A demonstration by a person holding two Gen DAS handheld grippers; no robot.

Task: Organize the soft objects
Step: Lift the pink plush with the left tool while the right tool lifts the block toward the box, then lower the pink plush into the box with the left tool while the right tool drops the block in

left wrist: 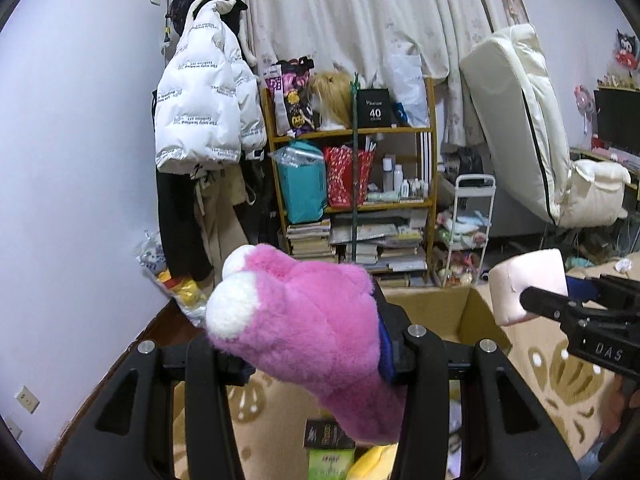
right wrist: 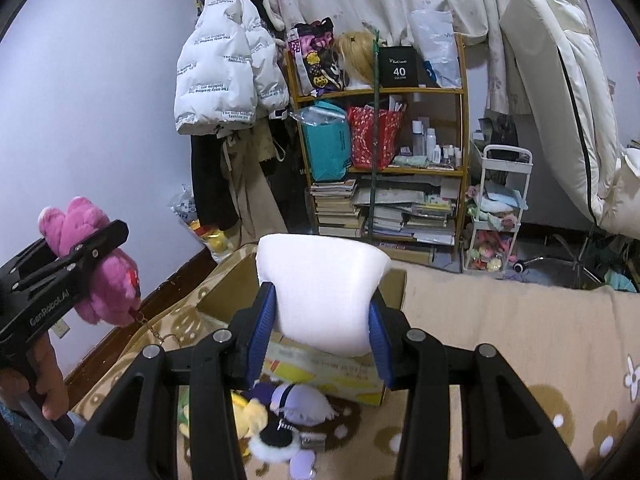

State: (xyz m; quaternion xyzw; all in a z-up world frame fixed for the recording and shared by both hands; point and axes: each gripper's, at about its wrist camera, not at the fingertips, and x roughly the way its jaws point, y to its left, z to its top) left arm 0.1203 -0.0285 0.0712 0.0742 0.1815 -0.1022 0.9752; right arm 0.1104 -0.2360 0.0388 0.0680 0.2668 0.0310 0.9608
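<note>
Only the right wrist view shows the right tool point(right wrist: 320, 320) clamping the white cushion point(right wrist: 324, 292).

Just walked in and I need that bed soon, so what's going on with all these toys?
A person is sorting soft toys with a handheld gripper in each hand. The left gripper is shut on a pink plush toy, and the right gripper is shut on a pale pink foam cube. Both are held up in the air near an open cardboard box. More plush toys lie on the patterned blanket below.
</note>
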